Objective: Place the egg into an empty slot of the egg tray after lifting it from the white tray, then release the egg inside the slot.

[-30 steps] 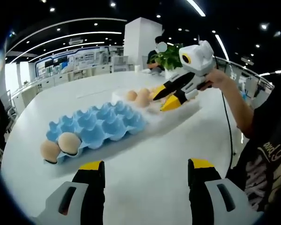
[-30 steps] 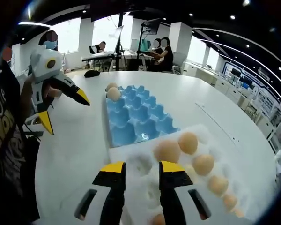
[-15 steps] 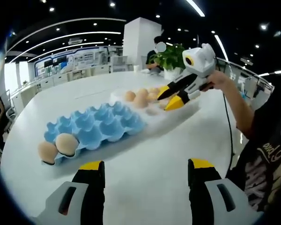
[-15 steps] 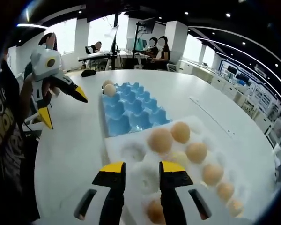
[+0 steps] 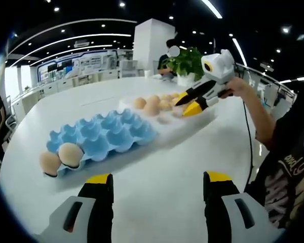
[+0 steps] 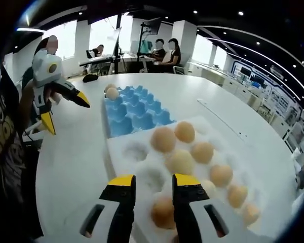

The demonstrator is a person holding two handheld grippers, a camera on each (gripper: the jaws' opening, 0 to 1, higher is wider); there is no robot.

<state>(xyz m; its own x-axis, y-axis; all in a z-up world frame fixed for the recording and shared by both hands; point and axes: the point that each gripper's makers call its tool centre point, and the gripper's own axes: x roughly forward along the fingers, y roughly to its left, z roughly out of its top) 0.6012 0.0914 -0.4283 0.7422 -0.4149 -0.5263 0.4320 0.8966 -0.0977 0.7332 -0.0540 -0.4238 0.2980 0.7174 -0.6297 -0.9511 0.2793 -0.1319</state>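
The blue egg tray (image 5: 104, 135) lies mid-table with two eggs (image 5: 61, 157) in its near-left corner slots. Beyond it sits the white tray (image 5: 190, 120) holding several tan eggs (image 5: 153, 105). My right gripper (image 5: 191, 104) hovers over that tray's right part, jaws apart. In the right gripper view, my right gripper (image 6: 153, 181) is open just above the white tray (image 6: 126, 157), with one egg (image 6: 163, 211) lying low between its fingers. My left gripper (image 5: 157, 181) is open above bare table, and my left gripper (image 6: 66, 114) appears held up left of the blue tray (image 6: 131, 112).
The round white table (image 5: 157, 162) has bare room in front of both trays. The person's arm and dark shirt (image 5: 289, 172) are at the right. A potted plant (image 5: 185, 63) stands behind the white tray. People sit at desks (image 6: 164, 50) far off.
My right gripper has moved further along over the white tray, bringing more eggs under it and one egg between its jaws. My left gripper has stayed in place, open.
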